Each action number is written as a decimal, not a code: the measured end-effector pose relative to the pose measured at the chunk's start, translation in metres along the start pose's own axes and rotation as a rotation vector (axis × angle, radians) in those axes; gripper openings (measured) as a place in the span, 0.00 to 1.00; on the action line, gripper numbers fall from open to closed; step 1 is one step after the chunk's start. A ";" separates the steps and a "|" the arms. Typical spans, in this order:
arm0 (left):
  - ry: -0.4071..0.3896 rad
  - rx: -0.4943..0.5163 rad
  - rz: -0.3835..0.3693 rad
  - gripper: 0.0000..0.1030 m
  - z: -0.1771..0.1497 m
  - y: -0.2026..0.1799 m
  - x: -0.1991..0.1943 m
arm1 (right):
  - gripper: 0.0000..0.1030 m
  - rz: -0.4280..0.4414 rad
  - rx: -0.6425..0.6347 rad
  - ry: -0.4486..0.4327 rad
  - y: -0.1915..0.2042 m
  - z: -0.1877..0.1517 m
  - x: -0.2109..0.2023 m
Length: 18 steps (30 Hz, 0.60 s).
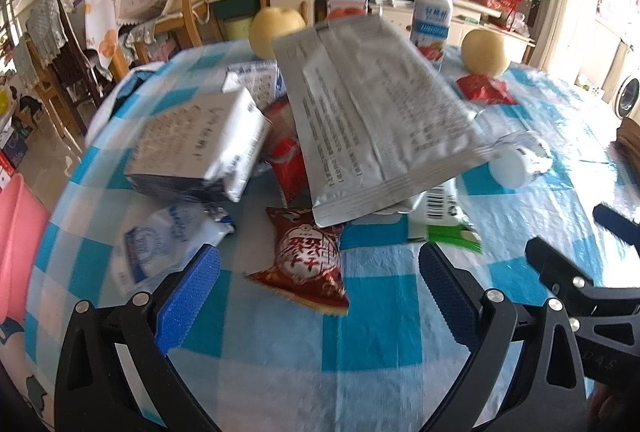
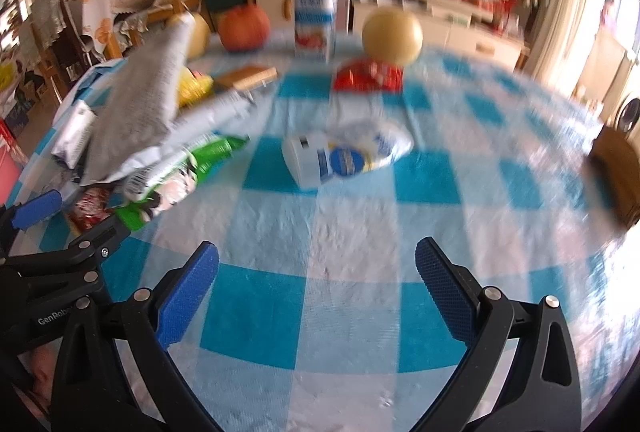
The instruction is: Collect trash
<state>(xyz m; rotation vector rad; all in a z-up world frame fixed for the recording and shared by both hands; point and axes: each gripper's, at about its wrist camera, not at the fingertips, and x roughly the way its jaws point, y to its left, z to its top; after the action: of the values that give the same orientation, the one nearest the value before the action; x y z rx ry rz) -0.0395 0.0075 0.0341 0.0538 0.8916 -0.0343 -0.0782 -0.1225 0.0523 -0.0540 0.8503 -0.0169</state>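
Observation:
A pile of trash lies on the blue-and-white checked tablecloth (image 1: 372,320). In the left wrist view a large silver foil bag (image 1: 372,112) rests on top of it, tilted. Beside it sit a silver-white packet (image 1: 200,144), a clear plastic wrapper (image 1: 160,248) and a green-and-white wrapper (image 1: 444,220). A small red snack packet (image 1: 308,260) lies just ahead of my left gripper (image 1: 318,268), which is open and empty. My right gripper (image 2: 316,264) stands open over bare cloth, with a crushed white-and-blue carton (image 2: 344,156) some way ahead. The left gripper's blue pad (image 2: 38,208) shows at the left edge.
Two yellow pears (image 1: 484,52) (image 1: 276,28), an orange fruit (image 2: 244,26), a white yogurt bottle (image 1: 432,20) and a red wrapper (image 1: 484,90) stand at the table's far side. A pink bin (image 1: 18,244) sits off the left edge. Chairs (image 1: 172,4) and a cluttered counter lie behind.

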 end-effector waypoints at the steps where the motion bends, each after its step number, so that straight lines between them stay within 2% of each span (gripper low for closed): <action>1: -0.027 0.006 0.002 0.95 -0.001 0.002 -0.009 | 0.96 -0.018 -0.013 -0.027 0.001 0.000 -0.007; 7: -0.167 0.033 0.032 0.95 -0.001 0.013 -0.055 | 0.96 -0.042 -0.037 -0.164 0.005 0.006 -0.049; 11: -0.266 0.041 0.078 0.95 0.000 0.019 -0.087 | 0.96 -0.019 -0.018 -0.235 0.008 0.004 -0.079; 18: -0.346 0.015 0.143 0.95 -0.013 0.037 -0.123 | 0.96 0.014 -0.005 -0.307 0.018 -0.009 -0.126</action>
<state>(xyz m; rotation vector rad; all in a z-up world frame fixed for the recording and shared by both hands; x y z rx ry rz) -0.1246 0.0458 0.1231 0.1220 0.5400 0.0815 -0.1680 -0.0999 0.1400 -0.0536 0.5440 0.0071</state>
